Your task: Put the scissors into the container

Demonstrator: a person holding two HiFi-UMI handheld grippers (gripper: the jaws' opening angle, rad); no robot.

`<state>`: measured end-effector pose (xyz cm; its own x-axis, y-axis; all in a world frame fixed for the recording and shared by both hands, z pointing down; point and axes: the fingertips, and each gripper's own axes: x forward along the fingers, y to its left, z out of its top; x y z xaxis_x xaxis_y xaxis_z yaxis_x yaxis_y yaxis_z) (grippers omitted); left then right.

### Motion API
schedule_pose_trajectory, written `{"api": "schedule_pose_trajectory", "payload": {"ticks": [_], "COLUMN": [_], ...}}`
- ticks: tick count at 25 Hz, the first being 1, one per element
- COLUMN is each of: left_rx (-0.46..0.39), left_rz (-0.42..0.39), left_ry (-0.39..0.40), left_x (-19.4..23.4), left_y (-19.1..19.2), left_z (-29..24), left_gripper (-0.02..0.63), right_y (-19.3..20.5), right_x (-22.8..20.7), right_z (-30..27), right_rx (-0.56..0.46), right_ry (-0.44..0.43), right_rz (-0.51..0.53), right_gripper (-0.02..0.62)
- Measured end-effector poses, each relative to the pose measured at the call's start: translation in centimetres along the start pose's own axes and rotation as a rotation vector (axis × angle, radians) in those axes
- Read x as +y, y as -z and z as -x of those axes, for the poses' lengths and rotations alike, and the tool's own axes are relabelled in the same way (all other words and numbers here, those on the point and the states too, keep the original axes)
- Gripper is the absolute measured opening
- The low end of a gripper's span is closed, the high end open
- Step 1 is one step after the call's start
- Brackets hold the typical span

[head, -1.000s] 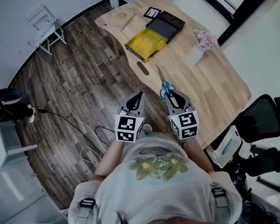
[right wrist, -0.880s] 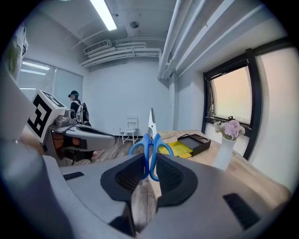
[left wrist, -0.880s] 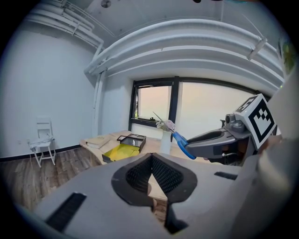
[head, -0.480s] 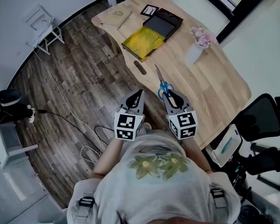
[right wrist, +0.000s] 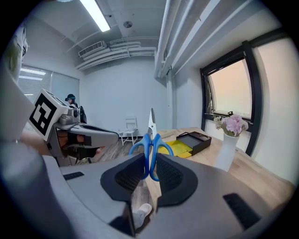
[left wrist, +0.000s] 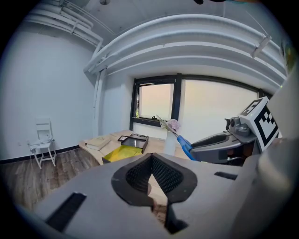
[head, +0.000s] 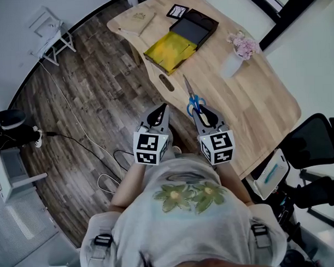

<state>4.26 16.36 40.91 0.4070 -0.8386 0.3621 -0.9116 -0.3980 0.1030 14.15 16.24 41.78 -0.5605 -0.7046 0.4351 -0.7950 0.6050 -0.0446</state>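
Note:
Blue-handled scissors (head: 191, 96) point away from me, blades toward the far end of the wooden table (head: 259, 105). My right gripper (head: 200, 109) is shut on the handles; in the right gripper view the scissors (right wrist: 151, 142) stand upright between the pads of that gripper (right wrist: 149, 162). My left gripper (head: 161, 109) hangs beside it over the floor, shut, with nothing in it (left wrist: 150, 159). Further along the table lie a yellow tray (head: 170, 49) and a black box (head: 194, 28) side by side; both also show in the left gripper view, the yellow tray (left wrist: 122, 152) in front of the black box (left wrist: 134, 140).
A white vase with pink flowers (head: 236, 55) stands right of the scissors' line. A book (head: 138, 22) and a small framed card (head: 177, 12) lie at the table's far end. A black office chair (head: 312, 142) is at the right, a white chair (head: 54, 31) far left.
Both grippers have crept slightly forward toward the table's far end, the right one carrying the scissors along.

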Motion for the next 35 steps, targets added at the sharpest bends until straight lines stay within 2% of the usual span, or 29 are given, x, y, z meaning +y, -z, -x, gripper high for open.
{"api": "schedule_pose_trajectory", "payload": {"ticks": [16, 35], "left_rx": [0.001, 0.025], "left_rz": [0.019, 0.035], "left_ry": [0.016, 0.044], "left_x": [2.6, 10.2], "left_y": [-1.0, -3.9], "left_z": [-3.4, -10.6], "left_gripper": [0.008, 0.008], "right_y": [-1.2, -4.7], "right_x": [-1.4, -4.4], "right_z": [-4.2, -13.6], "right_rx": [0.022, 0.076], "right_ry": [-0.002, 0.008], "right_rz": [0.003, -0.006], "right_gripper": [0.077, 0.077]}}
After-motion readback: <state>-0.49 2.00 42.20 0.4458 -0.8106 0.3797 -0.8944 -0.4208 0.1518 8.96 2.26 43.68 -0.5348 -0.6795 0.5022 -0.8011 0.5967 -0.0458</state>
